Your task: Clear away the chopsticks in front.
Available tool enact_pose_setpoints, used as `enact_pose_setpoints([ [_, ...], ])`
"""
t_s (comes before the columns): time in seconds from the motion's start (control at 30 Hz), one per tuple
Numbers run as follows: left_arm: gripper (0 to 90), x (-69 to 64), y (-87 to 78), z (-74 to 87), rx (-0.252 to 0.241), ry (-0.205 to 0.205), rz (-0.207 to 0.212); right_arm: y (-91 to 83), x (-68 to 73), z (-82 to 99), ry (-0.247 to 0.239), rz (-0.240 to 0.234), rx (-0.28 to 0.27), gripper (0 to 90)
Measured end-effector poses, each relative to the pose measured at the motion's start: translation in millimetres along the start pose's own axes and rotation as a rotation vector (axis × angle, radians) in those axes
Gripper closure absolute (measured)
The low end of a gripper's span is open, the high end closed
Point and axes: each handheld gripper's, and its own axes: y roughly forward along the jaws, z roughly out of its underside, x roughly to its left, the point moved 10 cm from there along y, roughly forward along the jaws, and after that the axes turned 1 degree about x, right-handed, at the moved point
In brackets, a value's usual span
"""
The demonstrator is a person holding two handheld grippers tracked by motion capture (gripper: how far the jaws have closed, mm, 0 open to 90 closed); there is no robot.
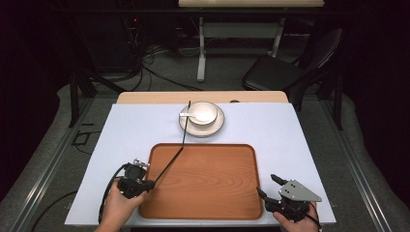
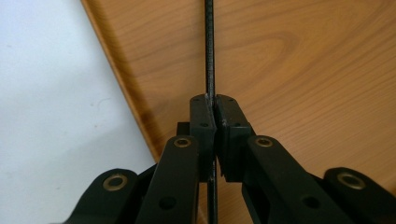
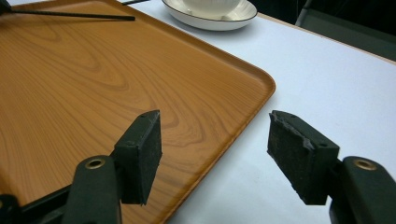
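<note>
while your left gripper (image 1: 145,185) pinches the black chopstick (image 1: 180,145), its long axis runs toward upper centre — the bowl (image 1: 202,112); your right gripper (image 1: 269,186) gapes empty.

left gripper (image 1: 145,185): black, brass rivets, black cable | right gripper (image 1: 269,186): black, grey three-cornered plate

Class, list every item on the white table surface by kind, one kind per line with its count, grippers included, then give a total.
Wooden tray: 1
Saucer: 1
Bowl: 1
White spoon, lying in the bowl: 1
Thin black stick, clamped in the left gripper: 1
Grippers, the left one and the right gripper: 2
Total: 7
</note>
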Motion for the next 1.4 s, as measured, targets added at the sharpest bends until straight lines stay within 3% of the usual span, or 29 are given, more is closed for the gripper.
enact_pose_setpoints([
  [0.17, 86.2, -0.6, 9.6, 1.4, 0.017, -0.013, 0.005, -0.2, 0.0, -0.5, 0.000, 0.000, -0.003, 34.5],
  [0.43, 86.0, 0.3, 8.9, 2.8, 0.010, -0.038, -0.004, -0.1, 0.1, -0.4, 0.001, -0.001, -0.003, 34.5],
  [0.73, 84.4, 0.3, 7.8, 5.1, 0.010, -0.039, 0.003, -0.4, 0.2, -0.5, 0.000, 0.000, -0.002, 34.5],
  [1.1, 76.2, -7.3, 5.9, 9.5, 0.020, -0.028, 0.031, -0.7, -0.3, -0.6, 0.002, 0.001, -0.005, 34.5],
  [1.4, 68.3, -3.3, 3.5, 8.0, 0.012, -0.020, 0.004, -0.9, 0.0, -0.7, 0.000, 0.001, -0.005, 34.5],
])
